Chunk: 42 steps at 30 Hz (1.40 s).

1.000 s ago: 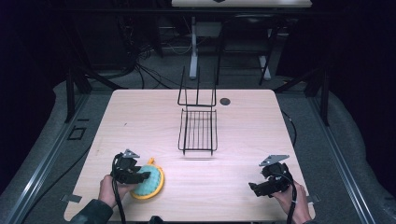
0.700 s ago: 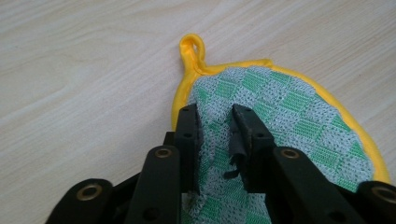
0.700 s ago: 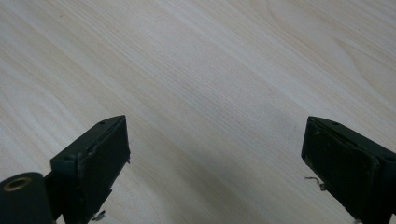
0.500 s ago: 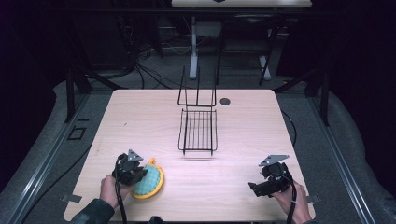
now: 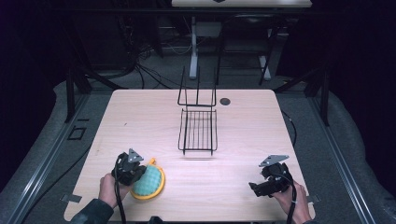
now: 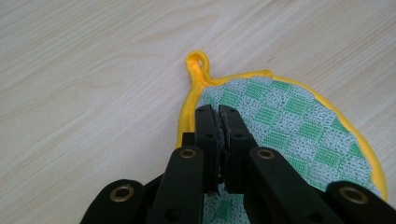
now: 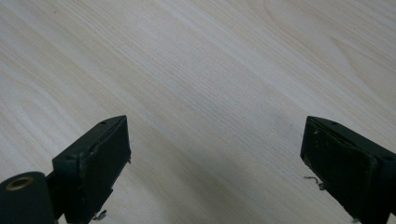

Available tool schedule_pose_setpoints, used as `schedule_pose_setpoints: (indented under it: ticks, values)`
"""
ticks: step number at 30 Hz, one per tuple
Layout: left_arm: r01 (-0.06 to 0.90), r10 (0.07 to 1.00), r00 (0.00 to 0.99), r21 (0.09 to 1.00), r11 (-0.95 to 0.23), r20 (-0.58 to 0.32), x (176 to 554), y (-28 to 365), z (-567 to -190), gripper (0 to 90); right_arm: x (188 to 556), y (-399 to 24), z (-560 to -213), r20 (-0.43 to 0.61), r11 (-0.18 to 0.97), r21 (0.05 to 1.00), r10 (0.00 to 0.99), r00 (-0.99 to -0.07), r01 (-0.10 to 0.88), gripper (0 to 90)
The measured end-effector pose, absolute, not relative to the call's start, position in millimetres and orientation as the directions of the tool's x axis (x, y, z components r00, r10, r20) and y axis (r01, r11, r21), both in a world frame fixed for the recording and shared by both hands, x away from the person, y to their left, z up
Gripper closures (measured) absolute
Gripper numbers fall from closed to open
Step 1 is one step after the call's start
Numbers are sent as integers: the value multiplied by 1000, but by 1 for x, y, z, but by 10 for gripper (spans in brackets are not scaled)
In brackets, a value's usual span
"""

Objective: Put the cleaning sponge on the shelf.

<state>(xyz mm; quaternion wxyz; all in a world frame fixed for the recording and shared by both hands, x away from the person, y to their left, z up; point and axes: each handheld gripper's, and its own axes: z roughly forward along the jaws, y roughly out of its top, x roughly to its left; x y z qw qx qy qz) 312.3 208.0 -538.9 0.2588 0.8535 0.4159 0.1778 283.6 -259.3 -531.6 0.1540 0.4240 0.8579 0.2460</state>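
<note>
- One round pot holder (image 5: 148, 182), one black wire rack (image 5: 198, 130), two tongs
- Pot holder lies at the counter's (image 5: 243, 121) near left corner; my left tongs (image 6: 218, 122) have just closed, now pinching its yellow-bound edge beside the hanging loop
- Right tongs (image 7: 215, 158) spread wide over bare pale woodgrain
- Green-and-white checked knit centre

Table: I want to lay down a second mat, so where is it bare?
The table is bare left and right of the wire rack, and between the pot holder and the right tool. Crowded only around the left tool.
</note>
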Motion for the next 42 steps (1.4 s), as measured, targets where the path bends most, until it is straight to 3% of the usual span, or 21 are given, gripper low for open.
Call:
schedule_pose_setpoints:
  ticks: [32, 42]
  values:
    - [535, 799, 592, 693, -484, 101, 296, 223, -497, 877, 285, -262, -535, -69, 522, 544, 808, -586, 656, 75]
    - [519, 799, 598, 726, -451, 69, 300, 218, -483, 877, 285, -262, -536, -73, 525, 539, 808, -584, 659, 74]
